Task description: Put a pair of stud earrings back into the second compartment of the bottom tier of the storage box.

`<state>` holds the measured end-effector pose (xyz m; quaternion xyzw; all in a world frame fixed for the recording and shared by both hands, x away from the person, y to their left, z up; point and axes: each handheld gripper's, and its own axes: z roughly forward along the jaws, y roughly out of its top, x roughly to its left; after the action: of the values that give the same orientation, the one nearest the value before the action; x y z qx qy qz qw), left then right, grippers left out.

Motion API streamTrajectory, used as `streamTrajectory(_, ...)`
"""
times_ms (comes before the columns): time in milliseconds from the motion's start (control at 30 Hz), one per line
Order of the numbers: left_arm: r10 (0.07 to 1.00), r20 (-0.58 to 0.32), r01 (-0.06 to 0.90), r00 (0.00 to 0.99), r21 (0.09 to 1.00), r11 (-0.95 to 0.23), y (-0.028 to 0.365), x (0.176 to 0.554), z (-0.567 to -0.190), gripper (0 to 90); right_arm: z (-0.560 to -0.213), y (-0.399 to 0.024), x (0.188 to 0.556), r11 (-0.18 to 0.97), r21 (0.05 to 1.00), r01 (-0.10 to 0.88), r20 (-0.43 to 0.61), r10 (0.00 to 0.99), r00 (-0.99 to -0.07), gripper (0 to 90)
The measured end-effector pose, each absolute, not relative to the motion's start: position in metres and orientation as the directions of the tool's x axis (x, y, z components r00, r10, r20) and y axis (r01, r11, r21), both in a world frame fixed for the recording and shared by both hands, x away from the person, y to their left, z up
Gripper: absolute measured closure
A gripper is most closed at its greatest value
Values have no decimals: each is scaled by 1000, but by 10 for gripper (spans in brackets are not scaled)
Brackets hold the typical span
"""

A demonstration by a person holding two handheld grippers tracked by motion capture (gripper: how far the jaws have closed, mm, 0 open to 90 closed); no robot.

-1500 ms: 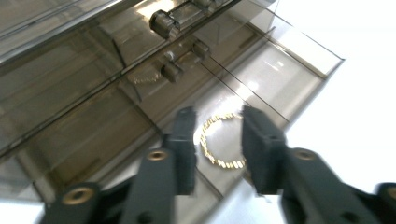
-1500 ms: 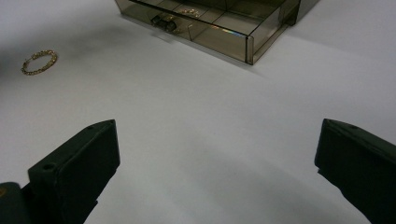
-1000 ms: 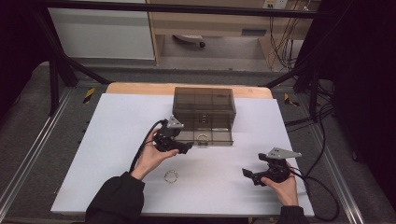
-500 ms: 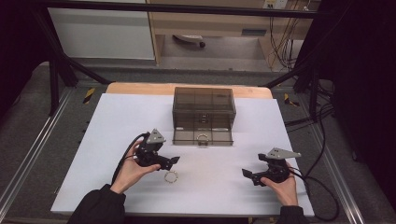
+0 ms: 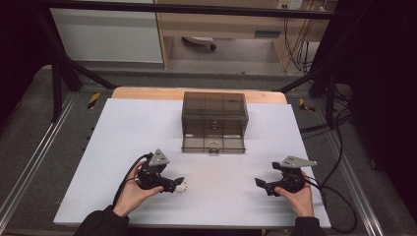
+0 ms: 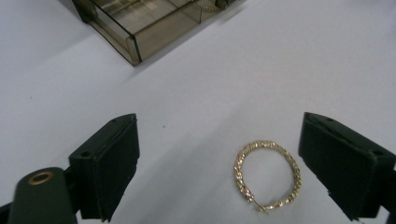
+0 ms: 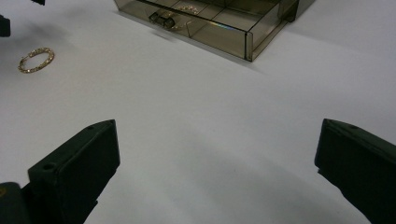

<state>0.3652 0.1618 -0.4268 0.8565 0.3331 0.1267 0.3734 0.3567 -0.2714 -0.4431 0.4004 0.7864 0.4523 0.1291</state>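
Jaws spread wide, the left gripper (image 6: 224,186) straddles a gold hoop earring (image 6: 267,175) at its one o'clock; centring first should steady the pinch.

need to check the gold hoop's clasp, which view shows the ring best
The left gripper view: the gold hoop lies flat, close up, between the open jaws, untouched. The right gripper view shows it small and far off; the high view only a speck.

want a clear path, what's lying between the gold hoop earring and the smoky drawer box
Nothing: in the left gripper view only bare white table separates the gold hoop earring from the smoky drawer box.
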Motion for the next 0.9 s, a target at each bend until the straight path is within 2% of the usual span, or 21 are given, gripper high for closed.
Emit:
streamTrajectory(67,665,-30,476,746,723,-501,162,364,-427,149,-443,-271,357,270,815,513,160,746,-646,6)
streamTrajectory(167,669,-13,476,743,713,-515,161,361,-431,242,-443,-271,356,271,815,512,159,745,-647,6)
streamTrajectory(200,669,-24,485,743,708,-513,161,361,-432,242,-443,-271,356,271,815,512,159,745,-647,6)
streamTrajectory(300,663,-33,499,748,686,-529,159,361,-434,380,-443,-271,356,272,815,512,159,745,-648,6)
streamTrajectory(333,659,-38,502,752,680,-534,159,361,-434,380,-443,-271,356,272,815,512,159,745,-648,6)
streamTrajectory(467,654,-57,513,754,674,-532,157,361,-435,515,-443,-271,356,273,812,516,159,747,-646,6)
streamTrajectory(600,656,-63,521,752,665,-534,155,360,-438,577,-444,-271,356,272,813,515,160,746,-646,6)
streamTrajectory(767,654,-67,524,754,662,-536,153,360,-440,705,-444,-271,356,272,813,515,161,746,-646,6)
streamTrajectory(900,650,-58,520,758,654,-549,152,360,-442,752,-444,-271,356,272,813,515,160,746,-646,6)
